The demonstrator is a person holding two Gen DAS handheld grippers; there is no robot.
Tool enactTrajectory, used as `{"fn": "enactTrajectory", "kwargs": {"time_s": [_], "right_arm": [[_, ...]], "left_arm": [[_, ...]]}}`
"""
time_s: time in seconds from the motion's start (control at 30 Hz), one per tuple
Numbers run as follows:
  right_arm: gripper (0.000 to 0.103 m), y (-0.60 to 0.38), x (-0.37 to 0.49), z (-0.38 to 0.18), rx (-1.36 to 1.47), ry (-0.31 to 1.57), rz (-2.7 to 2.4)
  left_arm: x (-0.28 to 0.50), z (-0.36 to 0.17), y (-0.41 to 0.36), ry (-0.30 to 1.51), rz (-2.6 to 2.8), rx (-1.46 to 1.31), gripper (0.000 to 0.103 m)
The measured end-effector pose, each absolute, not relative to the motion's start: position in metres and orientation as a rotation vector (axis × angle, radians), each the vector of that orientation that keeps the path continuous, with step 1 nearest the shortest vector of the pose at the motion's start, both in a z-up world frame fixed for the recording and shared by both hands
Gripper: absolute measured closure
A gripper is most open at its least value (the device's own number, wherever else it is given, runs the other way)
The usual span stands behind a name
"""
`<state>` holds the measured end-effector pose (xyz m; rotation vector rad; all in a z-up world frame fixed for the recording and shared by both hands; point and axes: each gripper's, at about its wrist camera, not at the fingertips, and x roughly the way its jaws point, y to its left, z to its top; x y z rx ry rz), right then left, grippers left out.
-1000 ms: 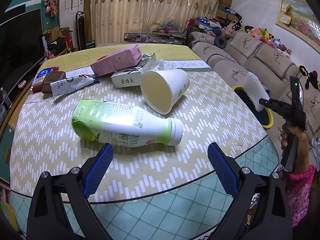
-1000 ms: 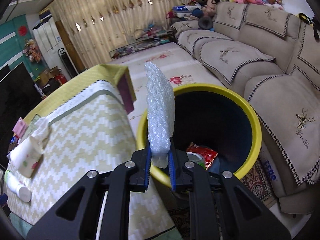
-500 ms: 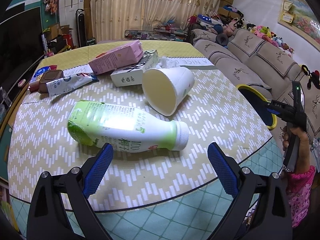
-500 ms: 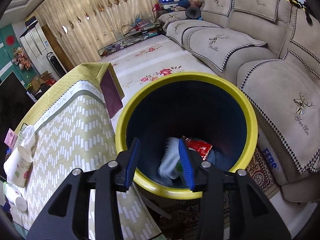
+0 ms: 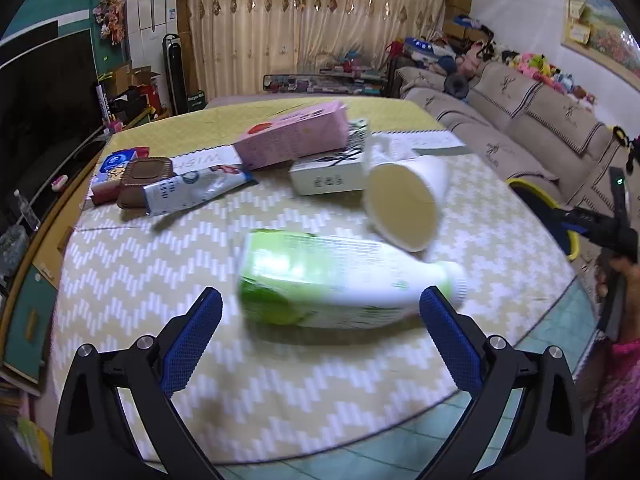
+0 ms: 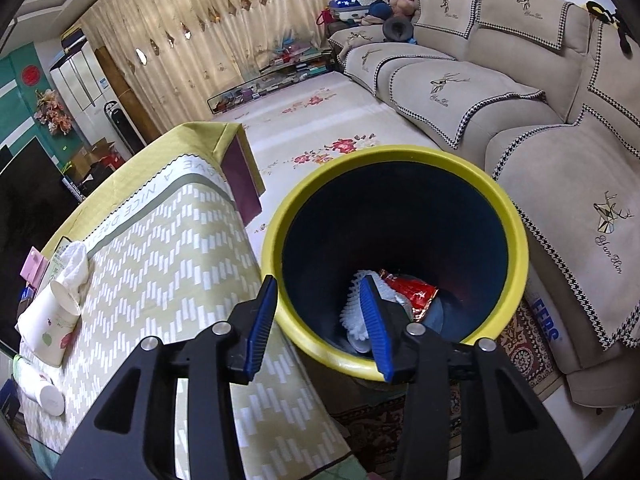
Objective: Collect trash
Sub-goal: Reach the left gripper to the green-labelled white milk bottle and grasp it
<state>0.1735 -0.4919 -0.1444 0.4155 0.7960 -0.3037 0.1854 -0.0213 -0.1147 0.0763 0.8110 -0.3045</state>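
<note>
Bubble wrap [image 6: 354, 312] inside bin [image 6: 516, 220]

Table [image 5: 120, 264]; bottle [image 5: 340, 284], cup [image 5: 404, 204], cartons [image 5: 292, 140]

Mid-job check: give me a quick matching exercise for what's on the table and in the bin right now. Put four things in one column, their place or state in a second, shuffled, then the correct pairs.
Things:
1. green and white bottle
2. paper cup
3. white bubble wrap
4. pink carton

Place or state:
A. lying inside the yellow-rimmed bin
B. resting on top of the white box
C. on its side in front of the open left gripper
D. tipped over, mouth facing the camera

Pairs: 1-C, 2-D, 3-A, 4-B. The right gripper hangs open over the bin.
</note>
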Motion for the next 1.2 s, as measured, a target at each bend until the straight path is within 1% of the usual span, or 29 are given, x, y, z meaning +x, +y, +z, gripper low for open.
{"fn": "enactTrajectory", "kwargs": {"time_s": [0.2, 0.37, 0.57, 0.67, 0.87, 1.0, 1.03, 1.2], "right_arm": [[0.062, -0.487, 0.172, -0.144, 0.416, 0.799, -0.309], [0.062, -0.487, 0.171, -0.143, 0.418, 0.798, -0.308], [0.061, -0.485, 0.17, -0.142, 0.43, 0.791, -0.295], [0.061, -0.483, 0.168, -0.141, 0.437, 0.784, -0.283], [0.061, -0.485, 0.16, -0.136, 0.454, 0.764, -0.265], [0.06, -0.49, 0.154, -0.134, 0.47, 0.749, -0.271], [0.058, -0.491, 0.152, -0.135, 0.477, 0.747, -0.274], [0.058, -0.491, 0.151, -0.137, 0.488, 0.75, -0.266]], "left_arm": [[0.202, -0.126, -0.011, 0.851, -0.392, 0.079, 0.005], [0.201, -0.133, -0.018, 0.885, -0.49, 0.061, 0.005], [0.171, -0.128, -0.043, 0.927, -0.615, 0.045, 0.005], [0.146, -0.122, -0.069, 0.939, -0.735, 0.044, 0.005], [0.111, -0.1, -0.095, 0.869, -0.865, 0.118, 0.005], [0.126, -0.101, -0.081, 0.889, -0.763, 0.11, 0.006], [0.131, -0.104, -0.078, 0.901, -0.748, 0.096, 0.006], [0.15, -0.126, -0.076, 0.984, -0.766, -0.003, 0.007]]}}
